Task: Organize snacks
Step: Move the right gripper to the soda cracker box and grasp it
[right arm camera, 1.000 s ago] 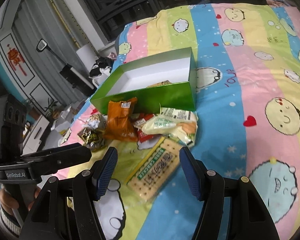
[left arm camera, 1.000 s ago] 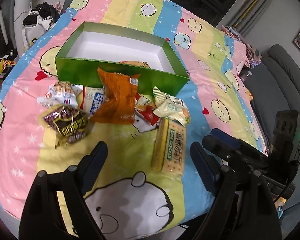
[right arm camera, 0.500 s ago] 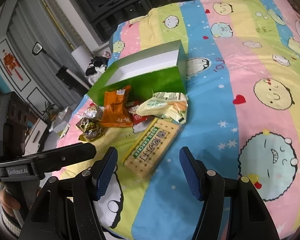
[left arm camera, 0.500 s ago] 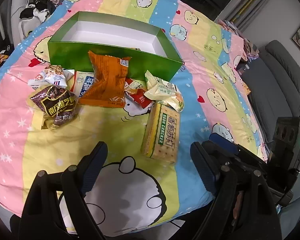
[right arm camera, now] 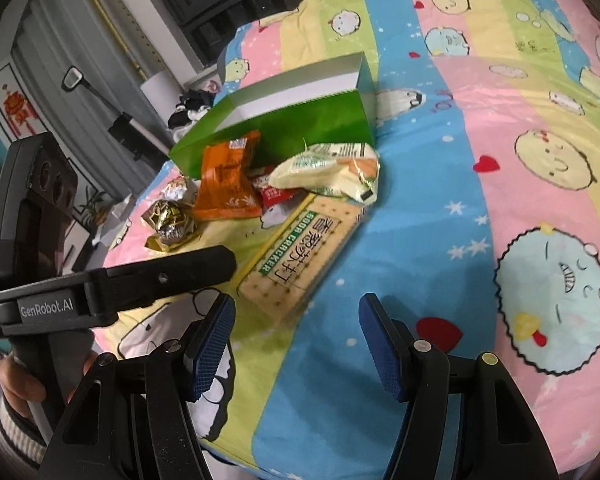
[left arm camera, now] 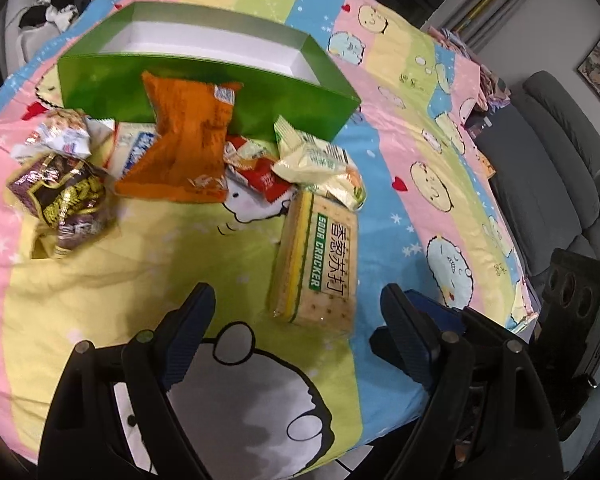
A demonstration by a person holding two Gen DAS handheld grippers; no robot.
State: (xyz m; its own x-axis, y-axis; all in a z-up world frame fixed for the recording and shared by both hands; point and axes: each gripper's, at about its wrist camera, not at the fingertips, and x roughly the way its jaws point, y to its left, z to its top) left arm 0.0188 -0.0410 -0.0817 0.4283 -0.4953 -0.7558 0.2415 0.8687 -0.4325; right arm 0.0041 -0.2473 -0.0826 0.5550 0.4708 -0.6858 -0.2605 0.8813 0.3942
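Left wrist view: my left gripper (left arm camera: 296, 316) and right gripper (right arm camera: 296, 340) hang spread, empty. Just ahead, soda cracker pack (left arm camera: 320, 256) lies flat on the bedspread (left arm camera: 100, 280); I judge it stiff, brittle, so grip the long edges. Beyond, crinkly pouches hide each other before the green box (left arm camera: 204, 80), its floor unseen.

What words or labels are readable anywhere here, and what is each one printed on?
"SODA CRACKER" with "香葱苏打": on the cracker pack lying on the bedspread.
"GenRobot.AI": on the side of the left tongs, seen from the right wrist view.
Orange bag, dark purple-and-gold packet, red packet, pale green-and-yellow packet: print too blurred to read.
Green box: no text visible.
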